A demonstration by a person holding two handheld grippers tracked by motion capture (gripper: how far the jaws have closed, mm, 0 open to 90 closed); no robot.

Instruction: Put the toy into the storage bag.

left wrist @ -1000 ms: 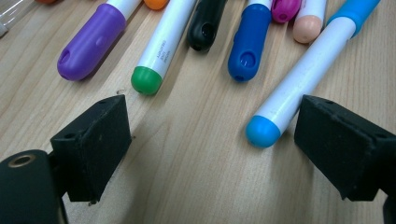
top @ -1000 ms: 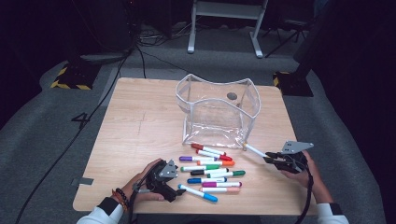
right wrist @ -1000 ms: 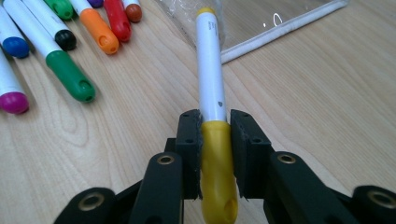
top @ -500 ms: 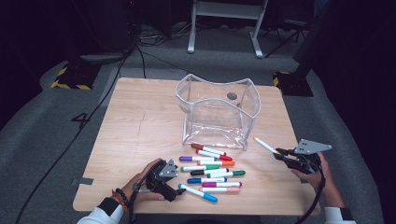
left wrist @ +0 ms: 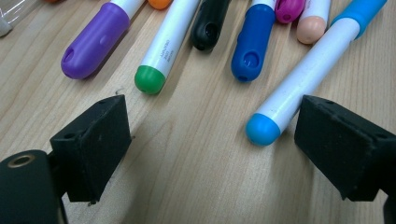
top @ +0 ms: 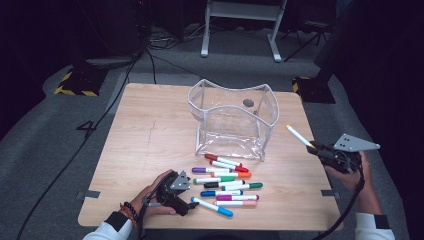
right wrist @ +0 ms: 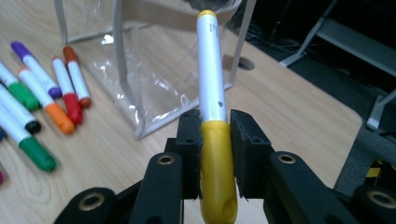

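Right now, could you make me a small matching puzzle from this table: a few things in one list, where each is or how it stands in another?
Things:
1. yellow marker
2. light blue marker
3. clear pouch
4. left gripper

States:
A. stands open-topped on the table
B. jaws open, low over the wood
C. clamped in the right gripper, off the table
D. lies nearest the left gripper

Pairs: 1-C, 2-D, 3-A, 4-B
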